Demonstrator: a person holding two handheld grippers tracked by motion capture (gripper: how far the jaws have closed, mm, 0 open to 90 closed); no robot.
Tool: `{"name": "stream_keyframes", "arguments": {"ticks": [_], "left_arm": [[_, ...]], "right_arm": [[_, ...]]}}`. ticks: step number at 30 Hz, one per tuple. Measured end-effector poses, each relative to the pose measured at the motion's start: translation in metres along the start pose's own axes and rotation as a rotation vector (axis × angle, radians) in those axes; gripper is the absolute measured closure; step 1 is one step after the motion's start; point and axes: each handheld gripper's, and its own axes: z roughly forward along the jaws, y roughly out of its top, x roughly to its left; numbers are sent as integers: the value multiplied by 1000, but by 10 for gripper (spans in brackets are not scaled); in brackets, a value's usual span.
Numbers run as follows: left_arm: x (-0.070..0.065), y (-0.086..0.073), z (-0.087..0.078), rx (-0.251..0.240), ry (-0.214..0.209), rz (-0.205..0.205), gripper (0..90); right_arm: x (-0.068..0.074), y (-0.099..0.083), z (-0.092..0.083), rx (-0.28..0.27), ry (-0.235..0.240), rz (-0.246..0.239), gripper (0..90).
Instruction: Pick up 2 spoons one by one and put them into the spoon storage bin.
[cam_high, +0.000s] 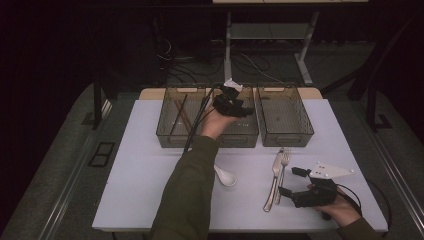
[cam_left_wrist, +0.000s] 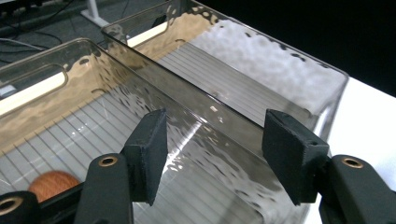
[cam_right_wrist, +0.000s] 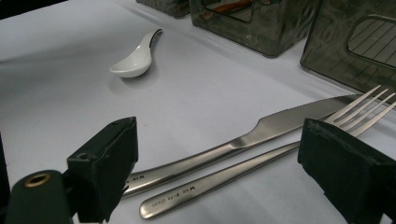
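- The left hand-held gripper (cam_high: 235, 106) hangs above the middle bin (cam_high: 235, 132) of three smoky, see-through bins lined up along the far side of the white worktop (cam_high: 150, 175).
- Its jaws stand partly apart with nothing between the pads; in the left gripper view the left hand-held gripper (cam_left_wrist: 212, 154) looks down on the wall shared by the middle bin (cam_left_wrist: 93, 121) and the right bin (cam_left_wrist: 261, 79).
- A brown, rounded thing (cam_left_wrist: 52, 184) lies on the ribbed floor of the middle bin, low at the left of that view — what it is cannot be told.
- The left bin (cam_high: 180, 117) holds a pair of long dark sticks (cam_high: 180, 114) lying lengthwise.
- The right hand-held gripper (cam_high: 292, 181) rests low near the worktop's front right corner, its jaws wide and empty — they point toward the knife (cam_high: 272, 182) and fork (cam_high: 283, 170).
- In the right gripper view the right hand-held gripper (cam_right_wrist: 215, 172) frames the handles of the knife (cam_right_wrist: 243, 140) and fork (cam_right_wrist: 261, 161), which lie side by side, just beside each other, tines and blade toward the bins.
- A white soup spoon (cam_high: 225, 176) lies on the worktop near the person's left sleeve (cam_high: 187, 195), well apart from the knife and fork; in the right gripper view the white soup spoon (cam_right_wrist: 133, 60) lies bowl up.
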Motion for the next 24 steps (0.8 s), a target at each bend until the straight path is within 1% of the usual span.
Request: {"name": "stream_keyframes", "arguments": {"ticks": [2, 3, 5, 7, 9, 11, 12, 15, 17, 19, 20, 23, 24], "left_arm": [[-3, -3, -7, -16, -1, 1, 402], [-4, -4, -10, -16, -9, 2, 398], [-7, -6, -16, -25, -11, 13, 382], [-10, -8, -24, -28, -22, 21, 374], [-12, -10, -32, -35, -31, 34, 377], [-14, -13, -40, -44, -42, 36, 387], [-16, -15, -44, -51, -53, 39, 403], [-19, -23, -55, -53, -66, 41, 433], [-20, -30, -63, -55, -77, 44, 482], [-21, -39, -70, -54, -87, 38, 520], [-21, -44, -73, -54, -84, 37, 545], [-20, -60, -83, -35, -92, 43, 613], [-20, -65, -86, -25, -88, 46, 633]], "right_arm": [[0, 0, 0, 4, 2, -1, 125], [0, 0, 0, 5, 3, -1, 125], [0, 0, 1, 4, 4, 3, 125], [0, -1, 1, 8, 1, 3, 125], [0, -1, 1, 12, -2, 4, 125], [-1, -1, 1, 10, -1, 5, 125], [-1, -1, 1, 11, -1, 4, 125], [-1, -1, 1, 10, 0, 3, 125], [-1, -1, 1, 12, 0, 1, 125], [-1, -1, 1, 14, 1, -6, 125], [-1, -1, 2, 13, 2, -6, 125], [-1, -2, 2, 17, -3, -8, 124], [-1, -2, 3, 18, -5, -8, 125]]}}
